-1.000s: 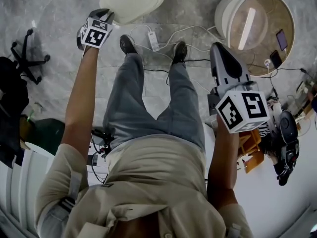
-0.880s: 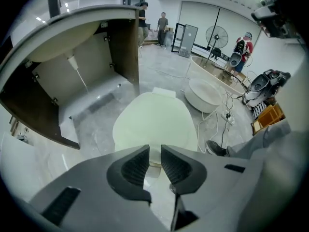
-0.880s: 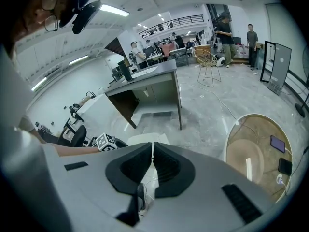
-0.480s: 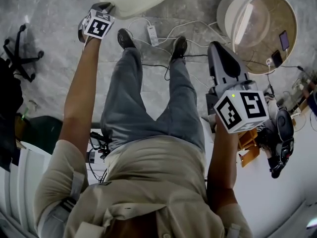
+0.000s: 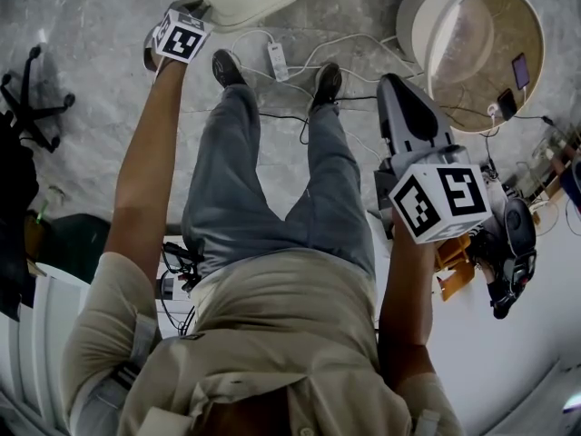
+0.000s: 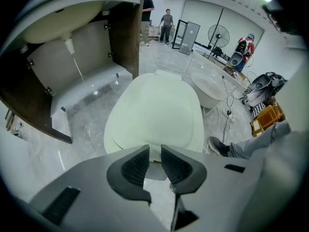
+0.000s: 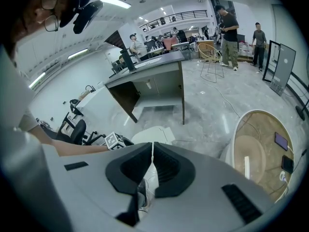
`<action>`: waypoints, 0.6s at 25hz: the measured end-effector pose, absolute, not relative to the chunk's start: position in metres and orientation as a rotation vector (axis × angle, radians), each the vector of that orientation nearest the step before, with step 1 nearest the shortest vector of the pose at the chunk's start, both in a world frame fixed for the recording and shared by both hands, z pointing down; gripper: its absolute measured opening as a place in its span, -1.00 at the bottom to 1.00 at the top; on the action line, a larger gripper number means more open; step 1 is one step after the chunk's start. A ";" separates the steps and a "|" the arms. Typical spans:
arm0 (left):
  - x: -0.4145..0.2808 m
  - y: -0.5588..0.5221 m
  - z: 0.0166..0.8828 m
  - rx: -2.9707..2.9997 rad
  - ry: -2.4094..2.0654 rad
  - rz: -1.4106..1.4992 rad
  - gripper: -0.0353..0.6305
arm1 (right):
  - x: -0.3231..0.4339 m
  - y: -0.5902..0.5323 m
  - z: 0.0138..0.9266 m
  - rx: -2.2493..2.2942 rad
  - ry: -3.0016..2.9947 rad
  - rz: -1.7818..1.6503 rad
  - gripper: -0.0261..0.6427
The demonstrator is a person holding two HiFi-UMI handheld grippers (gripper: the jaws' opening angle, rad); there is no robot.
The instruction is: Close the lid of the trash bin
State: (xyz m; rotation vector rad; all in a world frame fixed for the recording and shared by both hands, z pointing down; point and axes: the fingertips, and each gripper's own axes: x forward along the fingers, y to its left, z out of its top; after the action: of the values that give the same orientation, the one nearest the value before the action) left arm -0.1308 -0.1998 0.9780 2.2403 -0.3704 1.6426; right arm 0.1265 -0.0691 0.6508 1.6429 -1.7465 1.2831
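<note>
Cream trash-bin lid (image 6: 154, 112) lies nearly flat just beyond our shoes (image 5: 227, 69), its long axis running away from us. Our outstretched left gripper (image 6: 155, 154) points steeply down, fingers clamped on the lid's near lip. Our right gripper (image 7: 152, 151) has its fingers together, empty.

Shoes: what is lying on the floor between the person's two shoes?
The head view shows a white power strip with white cables on the floor between the left shoe and the right shoe.

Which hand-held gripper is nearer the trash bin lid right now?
Left. The left hand-held gripper is at the near edge of the trash bin lid, closed on its front tab. The right hand-held gripper hangs well off to the side, beyond the person's shoes.
</note>
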 end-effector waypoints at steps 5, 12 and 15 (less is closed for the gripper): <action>-0.129 -0.199 0.983 2.232 -0.366 1.651 -0.63 | 0.125 -0.070 0.649 1.652 -1.753 1.286 -0.84; -0.128 -0.203 0.981 2.222 -0.361 1.671 -0.63 | 0.127 -0.076 0.640 1.656 -1.768 1.272 -0.84; -0.125 -0.209 0.970 2.251 -0.355 1.688 -0.63 | 0.128 -0.079 0.631 1.655 -1.782 1.259 -0.84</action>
State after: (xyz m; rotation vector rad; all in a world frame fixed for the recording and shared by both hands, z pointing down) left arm -0.1251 -0.2087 0.9700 2.2511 -0.3554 1.6884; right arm 0.1283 -0.0791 0.6308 1.6552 -1.7823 1.2594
